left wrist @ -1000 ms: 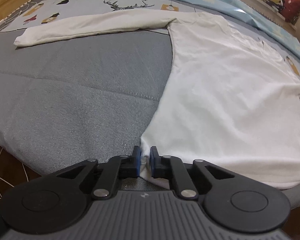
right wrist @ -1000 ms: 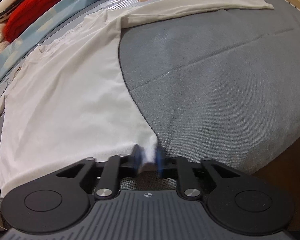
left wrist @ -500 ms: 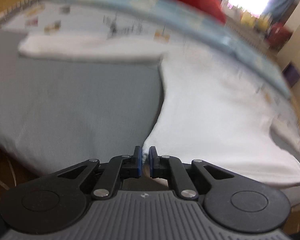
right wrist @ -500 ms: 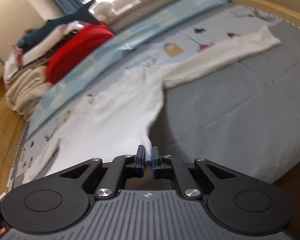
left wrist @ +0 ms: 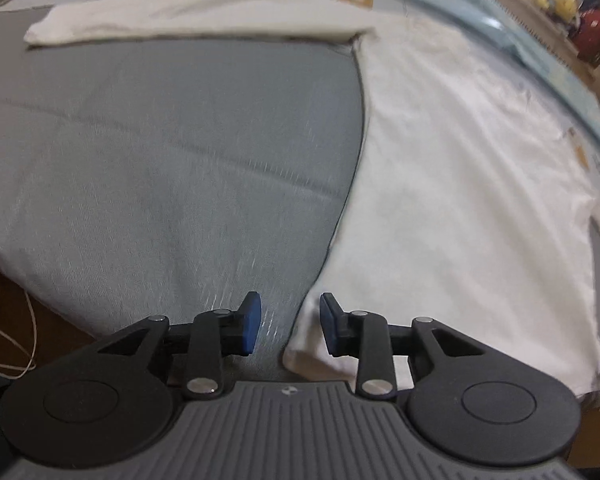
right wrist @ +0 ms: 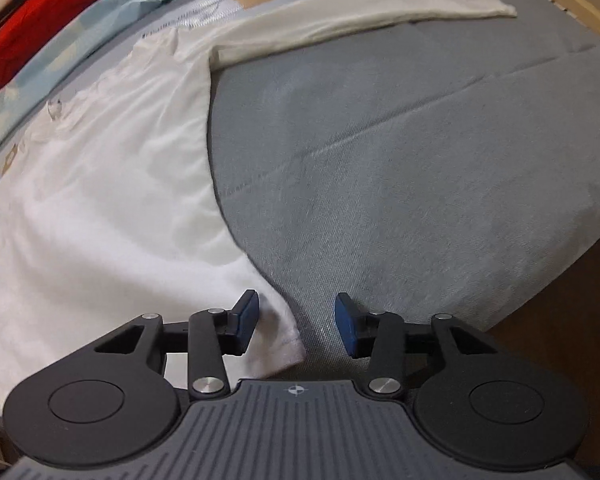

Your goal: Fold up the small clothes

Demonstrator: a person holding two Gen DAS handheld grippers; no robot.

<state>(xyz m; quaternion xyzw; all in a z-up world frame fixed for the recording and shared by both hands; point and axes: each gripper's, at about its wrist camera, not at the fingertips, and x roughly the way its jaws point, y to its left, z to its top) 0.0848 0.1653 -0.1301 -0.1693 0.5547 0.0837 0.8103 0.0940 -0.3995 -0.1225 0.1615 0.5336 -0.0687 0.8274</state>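
Both my left claw (left wrist: pixel 288 328) and right claw (right wrist: pixel 296 326) are opening, jaws apart, each over a bottom corner of the white long-sleeved cotton shirt (left wrist: pixel 460 184), gripping nothing.

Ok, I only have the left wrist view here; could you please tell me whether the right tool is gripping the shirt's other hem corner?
Observer: No. The right tool is opening, and the hem corner of the white shirt lies between its jaws, unpinched.
Operator: Thank you. And how does the sleeve on that side lie?
Observer: That sleeve lies stretched out flat across the grey mattress, reaching towards its far edge.
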